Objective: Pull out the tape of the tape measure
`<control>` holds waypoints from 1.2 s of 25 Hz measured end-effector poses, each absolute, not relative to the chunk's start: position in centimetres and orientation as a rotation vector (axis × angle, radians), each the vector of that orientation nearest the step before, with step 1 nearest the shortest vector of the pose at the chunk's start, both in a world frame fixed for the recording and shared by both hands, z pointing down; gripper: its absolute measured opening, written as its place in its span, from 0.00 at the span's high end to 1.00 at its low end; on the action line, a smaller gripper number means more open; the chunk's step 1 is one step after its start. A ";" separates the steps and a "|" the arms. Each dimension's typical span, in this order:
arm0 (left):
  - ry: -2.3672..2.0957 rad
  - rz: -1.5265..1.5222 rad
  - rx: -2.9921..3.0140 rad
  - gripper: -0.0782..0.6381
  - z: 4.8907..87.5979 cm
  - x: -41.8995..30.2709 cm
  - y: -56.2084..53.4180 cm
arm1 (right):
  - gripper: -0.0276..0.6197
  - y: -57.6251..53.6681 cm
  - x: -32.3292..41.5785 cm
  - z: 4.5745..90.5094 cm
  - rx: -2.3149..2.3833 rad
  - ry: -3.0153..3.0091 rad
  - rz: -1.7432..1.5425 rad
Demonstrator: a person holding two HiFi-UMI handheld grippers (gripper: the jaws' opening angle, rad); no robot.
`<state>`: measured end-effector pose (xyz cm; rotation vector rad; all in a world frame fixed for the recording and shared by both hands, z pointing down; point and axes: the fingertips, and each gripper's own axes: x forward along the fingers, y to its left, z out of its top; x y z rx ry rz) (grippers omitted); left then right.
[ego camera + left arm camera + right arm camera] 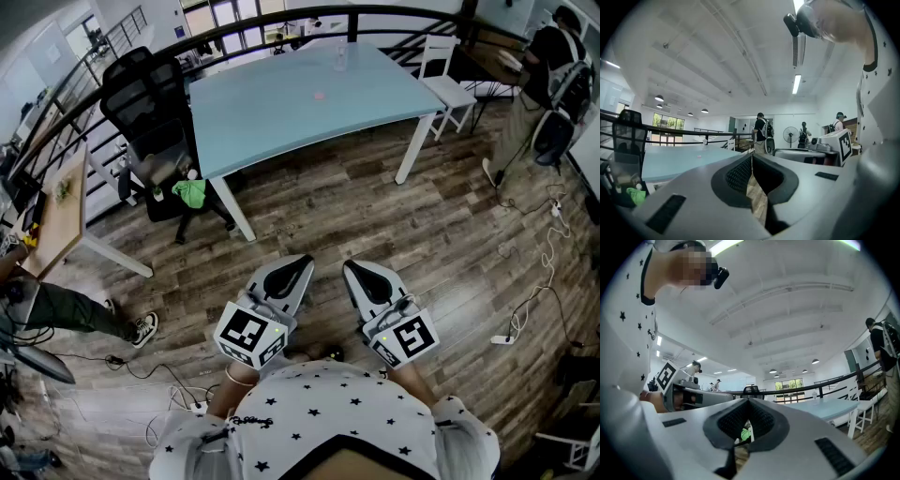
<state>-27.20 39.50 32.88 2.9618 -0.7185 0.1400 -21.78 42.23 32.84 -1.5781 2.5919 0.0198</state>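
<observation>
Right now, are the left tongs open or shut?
Shut. The left tongs meet at their tips in the left gripper view, with nothing between them.

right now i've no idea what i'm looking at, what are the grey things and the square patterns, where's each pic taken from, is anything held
No robot here: a person holds a two-jaw gripper in each hand. The head view looks down from a camera on their head: the left gripper and right gripper are the grey wedges, and the cubes with square markers are part of them. The other two pictures come from cameras riding on each gripper, looking along its own jaws. Both pairs of jaws are closed with nothing between them. Ahead stands a light blue table on a wood floor, carrying a small pink thing and a clear container, both too small to identify. No tape measure can be made out.
</observation>
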 end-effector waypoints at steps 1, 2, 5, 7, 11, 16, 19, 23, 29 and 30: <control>-0.720 0.141 2.961 0.85 32.9 -27.2 39.6 | 0.96 42.3 -21.8 32.8 -1.577 2.593 0.021; -0.721 0.142 2.959 0.85 32.9 -27.1 39.6 | 0.96 42.4 -21.7 32.9 -1.575 2.594 0.023; -0.729 0.147 2.958 0.85 33.1 -26.6 39.9 | 0.96 42.6 -21.2 33.0 -1.572 2.594 0.017; -0.741 0.147 2.957 0.85 33.0 -26.4 40.1 | 0.96 42.7 -20.7 33.2 -1.568 2.589 0.004; -0.769 0.146 2.953 0.85 32.9 -26.0 40.6 | 0.96 43.2 -19.9 33.3 -1.546 2.577 -0.029; -0.804 0.157 2.954 0.85 32.7 -25.9 41.3 | 0.96 44.0 -19.1 33.0 -1.529 2.555 -0.042; -0.816 0.171 2.944 0.85 33.0 -26.2 41.6 | 0.96 44.6 -18.9 33.1 -1.527 2.535 -0.054; -0.787 0.187 2.950 0.85 33.2 -25.6 42.0 | 0.96 45.5 -18.2 33.4 -1.536 2.498 -0.072; -0.689 0.199 2.988 0.85 33.6 -23.2 42.2 | 0.96 46.2 -16.2 34.3 -1.612 2.448 -0.085; -0.672 0.200 2.990 0.85 33.7 -22.9 42.1 | 0.96 46.0 -15.9 34.3 -1.625 2.440 -0.085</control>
